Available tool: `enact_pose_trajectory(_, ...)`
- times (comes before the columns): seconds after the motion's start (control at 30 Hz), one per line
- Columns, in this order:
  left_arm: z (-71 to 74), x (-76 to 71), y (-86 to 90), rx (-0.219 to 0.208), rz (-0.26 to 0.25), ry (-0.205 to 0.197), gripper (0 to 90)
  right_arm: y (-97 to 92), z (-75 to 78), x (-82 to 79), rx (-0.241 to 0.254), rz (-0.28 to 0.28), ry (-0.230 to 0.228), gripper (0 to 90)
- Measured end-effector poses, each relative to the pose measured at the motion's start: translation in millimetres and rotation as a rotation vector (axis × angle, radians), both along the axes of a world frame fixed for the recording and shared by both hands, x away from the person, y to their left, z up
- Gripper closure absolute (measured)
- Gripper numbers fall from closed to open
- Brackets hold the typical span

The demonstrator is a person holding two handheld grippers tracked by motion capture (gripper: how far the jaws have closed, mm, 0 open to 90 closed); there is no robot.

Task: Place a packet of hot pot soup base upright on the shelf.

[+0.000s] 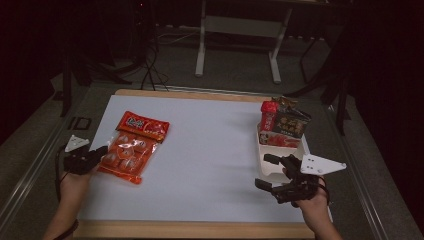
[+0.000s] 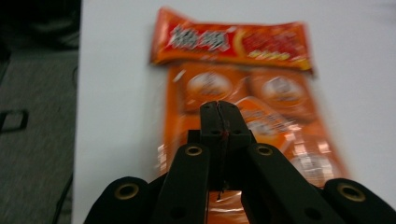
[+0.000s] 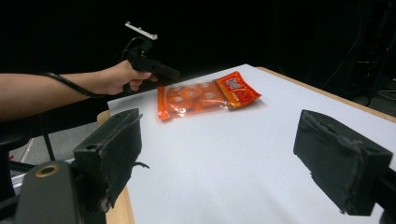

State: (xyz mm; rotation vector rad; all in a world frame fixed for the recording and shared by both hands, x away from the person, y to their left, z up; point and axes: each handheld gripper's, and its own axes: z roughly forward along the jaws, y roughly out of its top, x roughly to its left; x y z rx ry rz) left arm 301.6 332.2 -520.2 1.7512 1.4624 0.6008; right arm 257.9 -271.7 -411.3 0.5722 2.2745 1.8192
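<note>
Work surface: a white sheet (image 1: 210, 160) covers a wooden-edged table (image 1: 200, 231); the surrounding room is dark.

Snack bag: an orange transparent bag of individually wrapped pieces (image 1: 131, 147) lies flat near the left edge of the sheet, with its red printed header at the far end. In the left gripper view the bag (image 2: 243, 88) runs lengthwise away from the camera, header farthest; the picture is blurred. In the right gripper view the bag (image 3: 205, 95) lies across the far part of the sheet.

Left gripper: the left gripper (image 1: 100, 151) sits at the bag's near left edge, its tips over the bag's margin. Jaw state: together, tips meeting in a closed seam over the bag (image 2: 218, 116). Whether any film is pinched between the tips cannot be told. In the right gripper view, this gripper (image 3: 163, 72) sits at the bag's end, held by a hand (image 3: 116, 77).

Right gripper: the right gripper (image 1: 269, 172) hovers over the near right part of the sheet, well apart from the bag. Jaw state: wide apart, nothing between them (image 3: 233, 154).

White tray: a white tray (image 1: 265, 150) at the right edge holds packaged snacks, including a red packet (image 1: 269, 114) and a dark packet (image 1: 291, 122), standing at its far end.
</note>
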Motion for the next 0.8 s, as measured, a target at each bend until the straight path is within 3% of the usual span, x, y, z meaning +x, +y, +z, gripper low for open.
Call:
enact_pose_trajectory(0.17,-5.6,8.0,3.3,0.024,0.020,0.047,90.0,-1.5,-2.3,0.7,0.008,0.003,0.014,14.9)
enact_pose_trajectory(0.23,-8.0,14.8,1.9,0.060,0.026,0.070,90.0,-1.9,-1.9,0.6,0.011,0.005,0.011,14.9)
enact_pose_trajectory(0.43,-13.7,24.5,-0.1,0.105,0.039,0.114,90.0,-2.8,-2.9,0.5,0.009,-0.002,0.012,14.9)
enact_pose_trajectory(0.6,-15.3,26.1,-3.5,0.178,0.011,0.124,90.0,-3.3,-5.1,2.2,0.006,-0.002,0.019,14.9)
enact_pose_trajectory(0.7,-14.6,25.1,-5.8,0.179,0.010,0.131,90.0,-3.2,-6.5,2.9,0.010,-0.002,0.030,15.0)
enact_pose_trajectory(0.8,-13.6,23.2,-14.0,0.178,-0.029,0.139,90.0,-2.8,-6.8,2.7,0.005,-0.002,0.033,15.0)
